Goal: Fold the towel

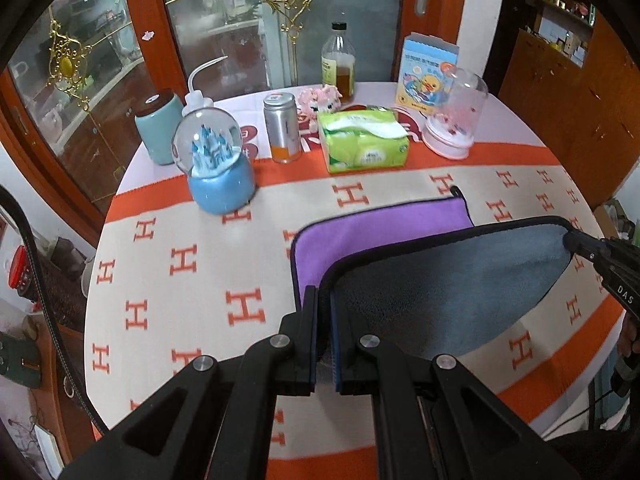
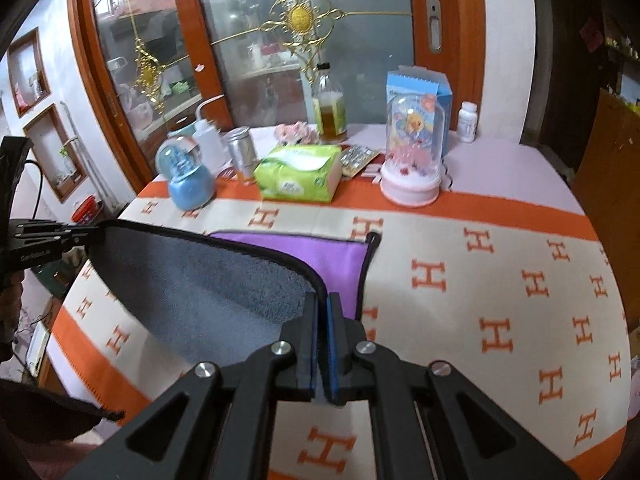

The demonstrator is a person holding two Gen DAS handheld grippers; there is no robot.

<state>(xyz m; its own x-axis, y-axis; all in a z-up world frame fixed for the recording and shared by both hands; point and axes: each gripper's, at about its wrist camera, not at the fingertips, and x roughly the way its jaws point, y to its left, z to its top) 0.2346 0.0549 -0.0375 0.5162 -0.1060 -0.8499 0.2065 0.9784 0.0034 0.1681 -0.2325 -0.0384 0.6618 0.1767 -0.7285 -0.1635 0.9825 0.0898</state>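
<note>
The towel (image 1: pixel 440 280) is purple on one side and grey on the other, with a dark trim. Its far part lies flat on the table, purple side up (image 2: pixel 320 256). Its near edge is lifted off the table, grey side showing (image 2: pixel 208 280). My left gripper (image 1: pixel 325 300) is shut on the near left corner of the towel. My right gripper (image 2: pixel 323 304) is shut on the near right corner. The right gripper also shows in the left wrist view (image 1: pixel 576 242), and the left gripper shows in the right wrist view (image 2: pixel 90 234). The lifted edge is stretched between them.
A round table with an orange and cream H-pattern cloth (image 1: pixel 192 264). At its far side stand a blue snow globe (image 1: pixel 216 168), a teal jar (image 1: pixel 158 128), a metal can (image 1: pixel 282 128), a green tissue pack (image 1: pixel 366 140), a pink glass dome (image 1: pixel 456 116), a bottle (image 1: pixel 338 60) and a blue box (image 1: pixel 428 72).
</note>
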